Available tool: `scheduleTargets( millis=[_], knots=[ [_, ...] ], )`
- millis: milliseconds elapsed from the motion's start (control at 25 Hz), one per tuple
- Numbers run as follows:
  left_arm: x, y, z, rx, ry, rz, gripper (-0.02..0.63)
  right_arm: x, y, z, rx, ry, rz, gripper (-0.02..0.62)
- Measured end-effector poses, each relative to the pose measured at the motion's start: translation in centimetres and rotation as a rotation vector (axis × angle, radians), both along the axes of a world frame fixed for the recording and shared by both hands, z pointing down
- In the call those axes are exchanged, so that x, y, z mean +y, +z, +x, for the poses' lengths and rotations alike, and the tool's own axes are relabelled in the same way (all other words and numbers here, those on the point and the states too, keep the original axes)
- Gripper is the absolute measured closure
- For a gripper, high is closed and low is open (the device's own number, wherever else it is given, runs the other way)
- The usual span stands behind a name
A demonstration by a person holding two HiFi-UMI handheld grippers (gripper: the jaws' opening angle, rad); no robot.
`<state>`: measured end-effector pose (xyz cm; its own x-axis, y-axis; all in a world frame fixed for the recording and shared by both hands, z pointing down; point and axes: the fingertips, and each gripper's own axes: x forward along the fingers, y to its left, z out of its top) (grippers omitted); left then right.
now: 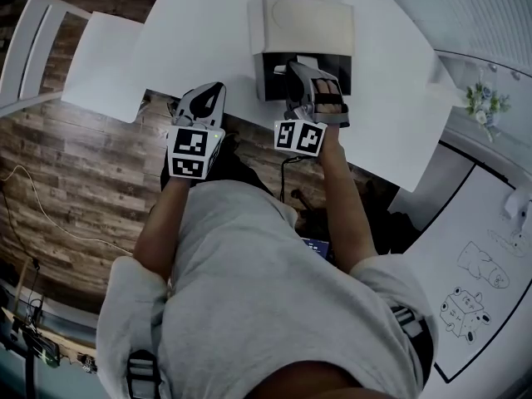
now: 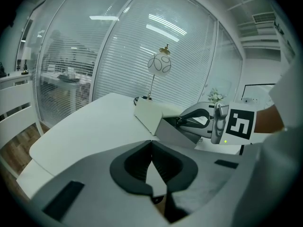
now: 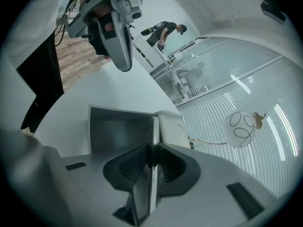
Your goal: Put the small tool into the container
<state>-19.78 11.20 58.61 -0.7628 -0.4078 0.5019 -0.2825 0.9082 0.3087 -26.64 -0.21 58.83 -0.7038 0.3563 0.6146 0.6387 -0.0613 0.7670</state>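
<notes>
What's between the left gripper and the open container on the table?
Nothing: only bare table separates the left gripper from the container, clearest in the left gripper view.

My left gripper (image 1: pixel 213 91) points forward and down, jaws closed tip to tip with nothing between them. Near it, my right gripper (image 1: pixel 295 69) tilts downward, clamped on a thin flat tool (image 3: pixel 152 174). Both forearms (image 1: pixel 345 214) reach forward.
</notes>
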Motion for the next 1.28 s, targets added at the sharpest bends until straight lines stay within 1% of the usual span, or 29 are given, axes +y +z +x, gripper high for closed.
scheduleTargets(
  millis=[240, 440, 600, 800, 1160, 1280],
  knots=[
    [-0.3, 0.4, 0.1, 0.016, 0.009, 0.003, 0.581, 0.4, 0.7, -0.4, 0.041, 0.000, 0.025, 0.506],
    [-0.4, 0.1, -0.2, 0.009, 0.014, 0.009, 0.581, 0.4, 1.1, -0.6, 0.089, 0.016, 0.040, 0.503],
    [-0.6, 0.3, -0.3, 0.020, 0.022, 0.012, 0.581, 0.0, 1.6, -0.5, 0.146, 0.028, 0.062, 0.491],
    [-0.6, 0.7, -0.2, 0.031, 0.031, 0.009, 0.581, -0.6, 2.2, -0.8, 0.194, 0.061, 0.055, 0.457],
    [-0.6, 0.8, -0.2, 0.034, 0.031, 0.009, 0.581, -0.6, 2.6, -0.9, 0.214, 0.067, 0.061, 0.454],
    [-0.7, 0.8, -0.2, 0.035, 0.035, 0.009, 0.581, -0.6, 2.8, -0.9, 0.240, 0.074, 0.063, 0.453]
  ],
)
